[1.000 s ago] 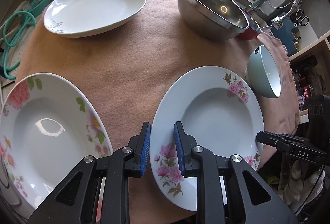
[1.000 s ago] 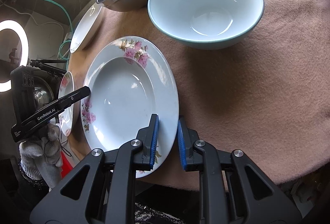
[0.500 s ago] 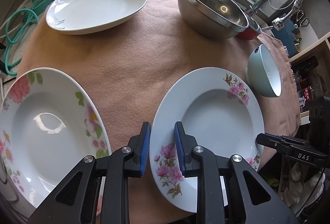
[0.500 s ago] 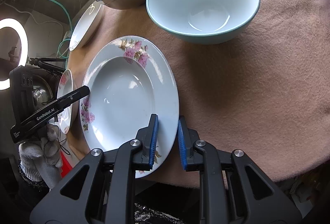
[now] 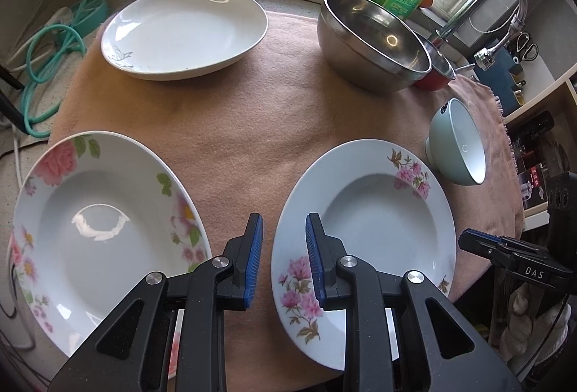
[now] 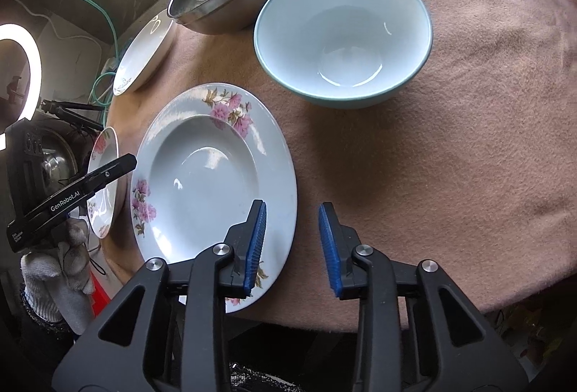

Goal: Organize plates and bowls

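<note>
Right wrist, right gripper [image 6: 292, 244] opening, astride plate rim [image 6: 290, 211]

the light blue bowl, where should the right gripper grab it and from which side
Take the light blue bowl by its thin rim, at the near edge facing the right gripper, coming down from above with one finger inside and one outside. It stands upright and empty on the pink cloth, and its body looks too wide to span; the near rim is unobstructed.
</note>
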Demonstrator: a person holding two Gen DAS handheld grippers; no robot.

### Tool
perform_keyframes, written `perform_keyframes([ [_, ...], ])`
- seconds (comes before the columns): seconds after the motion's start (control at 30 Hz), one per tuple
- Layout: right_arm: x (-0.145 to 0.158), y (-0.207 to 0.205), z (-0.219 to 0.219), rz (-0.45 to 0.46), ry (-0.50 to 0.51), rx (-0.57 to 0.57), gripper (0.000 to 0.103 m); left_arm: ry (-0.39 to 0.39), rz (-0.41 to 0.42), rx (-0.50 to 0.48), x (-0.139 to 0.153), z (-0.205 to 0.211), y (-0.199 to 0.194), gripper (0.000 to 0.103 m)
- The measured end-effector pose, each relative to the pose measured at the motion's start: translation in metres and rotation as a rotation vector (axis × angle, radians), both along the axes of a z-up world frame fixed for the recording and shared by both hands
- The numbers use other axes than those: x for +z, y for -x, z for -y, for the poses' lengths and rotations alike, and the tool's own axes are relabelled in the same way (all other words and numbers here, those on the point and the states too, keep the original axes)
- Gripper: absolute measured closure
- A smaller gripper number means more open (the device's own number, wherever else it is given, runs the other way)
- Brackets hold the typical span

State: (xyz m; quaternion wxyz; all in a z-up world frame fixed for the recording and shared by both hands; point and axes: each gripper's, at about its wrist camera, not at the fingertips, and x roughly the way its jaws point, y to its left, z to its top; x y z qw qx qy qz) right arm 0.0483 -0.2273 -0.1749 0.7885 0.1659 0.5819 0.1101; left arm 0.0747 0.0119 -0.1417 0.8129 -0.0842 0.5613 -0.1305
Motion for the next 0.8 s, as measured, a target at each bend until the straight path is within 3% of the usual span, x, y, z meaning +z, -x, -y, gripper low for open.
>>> perform_keyframes([
  [0.37,0.039,-0.016,-0.044,0.133,0.045,0.137,0.070,0.050,0.079,0.172,0.034,-0.056,0.028,0.078],
  [0.43,0.042,-0.022,-0.058,0.143,0.042,0.171,0.070,0.038,0.091,0.203,0.038,-0.064,0.034,0.074],
  [0.8,0.046,-0.045,-0.138,0.169,0.004,0.352,0.070,-0.058,0.135,0.375,0.043,-0.125,0.071,0.074],
])
